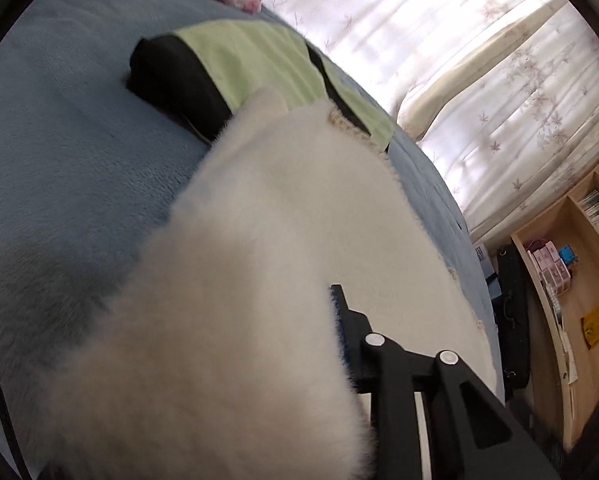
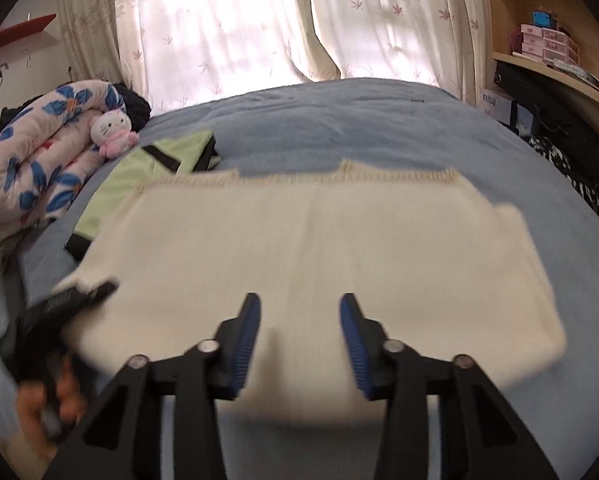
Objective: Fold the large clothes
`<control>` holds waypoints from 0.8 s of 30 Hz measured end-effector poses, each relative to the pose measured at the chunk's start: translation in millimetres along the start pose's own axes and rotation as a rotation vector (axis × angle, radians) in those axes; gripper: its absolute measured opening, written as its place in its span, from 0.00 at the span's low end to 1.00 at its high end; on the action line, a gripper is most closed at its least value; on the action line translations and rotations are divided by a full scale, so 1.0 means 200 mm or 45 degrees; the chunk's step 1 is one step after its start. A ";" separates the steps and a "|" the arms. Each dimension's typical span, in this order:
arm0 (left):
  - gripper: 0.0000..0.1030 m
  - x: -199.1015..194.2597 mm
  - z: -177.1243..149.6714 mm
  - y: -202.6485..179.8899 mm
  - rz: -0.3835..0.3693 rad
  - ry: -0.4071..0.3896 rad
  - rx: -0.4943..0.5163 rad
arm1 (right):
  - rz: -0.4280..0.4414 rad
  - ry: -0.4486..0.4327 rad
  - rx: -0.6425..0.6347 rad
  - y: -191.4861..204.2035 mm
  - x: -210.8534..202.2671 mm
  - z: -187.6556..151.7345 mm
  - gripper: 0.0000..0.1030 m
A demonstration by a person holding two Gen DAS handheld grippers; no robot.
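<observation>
**On the blue bed: cream knit half folded, one gripper on it**

Across the middle of the blue bedspread lies the cream sweater, spread as a broad rectangle with its ribbed hem along the far edge. In the right wrist view the right gripper hangs over the sweater's near edge with its blue-padded fingers spread wide and nothing between them. At 9 o'clock in that view the left gripper, blurred, grips the sweater's left corner, and the person's hand shows below it.

In the left wrist view a fuzzy fold of the sweater fills the centre and covers most of the left gripper; only one black finger with a blue pad shows, pressed against the cloth, so the clamp itself is hidden there.

Under the sweater's far left corner, towards 10 o'clock, lies a light green and black garment, partly overlapped by it. Further left sit a rolled floral quilt and a small white and pink plush toy. Patterned curtains hang behind the bed, and a wooden shelf stands at 2 o'clock.
</observation>
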State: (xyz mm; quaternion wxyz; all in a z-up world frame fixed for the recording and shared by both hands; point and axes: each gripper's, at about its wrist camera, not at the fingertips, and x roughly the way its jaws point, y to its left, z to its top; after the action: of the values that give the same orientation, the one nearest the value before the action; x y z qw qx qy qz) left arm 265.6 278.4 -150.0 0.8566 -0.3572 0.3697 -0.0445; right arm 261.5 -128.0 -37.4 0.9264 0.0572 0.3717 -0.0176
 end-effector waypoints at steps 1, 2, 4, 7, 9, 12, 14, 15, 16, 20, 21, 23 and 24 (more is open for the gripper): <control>0.20 -0.01 -0.01 -0.04 0.023 -0.025 0.032 | -0.002 0.007 -0.011 0.01 0.05 0.03 0.22; 0.20 -0.01 0.00 -0.07 0.045 -0.048 0.068 | 0.009 0.031 -0.017 0.02 0.12 0.05 0.20; 0.20 -0.05 -0.01 -0.15 0.091 -0.101 0.160 | 0.042 0.108 -0.026 0.04 0.25 0.07 0.17; 0.20 -0.06 0.01 -0.26 0.136 -0.158 0.252 | 0.085 0.198 -0.062 0.07 0.40 0.00 0.17; 0.19 -0.09 0.01 -0.33 0.163 -0.193 0.303 | 0.095 0.176 -0.070 0.07 0.39 -0.02 0.17; 0.19 -0.12 0.00 -0.46 0.212 -0.252 0.403 | 0.158 0.198 -0.022 0.01 0.39 -0.03 0.18; 0.19 -0.16 -0.01 -0.56 0.220 -0.288 0.471 | 0.186 0.212 -0.011 -0.01 0.39 -0.03 0.18; 0.19 -0.22 -0.02 -0.57 0.216 -0.300 0.501 | 0.190 0.215 -0.016 -0.01 0.39 -0.03 0.18; 0.19 -0.25 -0.02 -0.63 0.209 -0.313 0.546 | 0.192 0.219 -0.026 0.00 0.39 -0.03 0.18; 0.18 -0.29 -0.06 -0.91 0.171 -0.319 0.700 | 0.284 0.238 0.033 -0.07 0.38 -0.04 0.18; 0.18 -0.28 -0.07 -1.00 0.155 -0.312 0.735 | 0.333 0.257 0.076 -0.11 0.37 -0.04 0.18; 0.18 -0.24 -0.11 -1.18 0.124 -0.292 0.808 | 0.454 0.322 0.217 -0.24 0.34 -0.04 0.17; 0.18 -0.22 -0.14 -1.27 0.107 -0.279 0.837 | 0.495 0.336 0.276 -0.30 0.32 -0.05 0.17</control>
State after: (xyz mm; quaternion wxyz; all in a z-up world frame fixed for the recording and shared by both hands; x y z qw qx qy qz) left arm 263.1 90.0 27.5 0.9615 -0.0492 0.2558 -0.0871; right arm 296.1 -186.4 -93.6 0.8442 0.2284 0.4675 0.1287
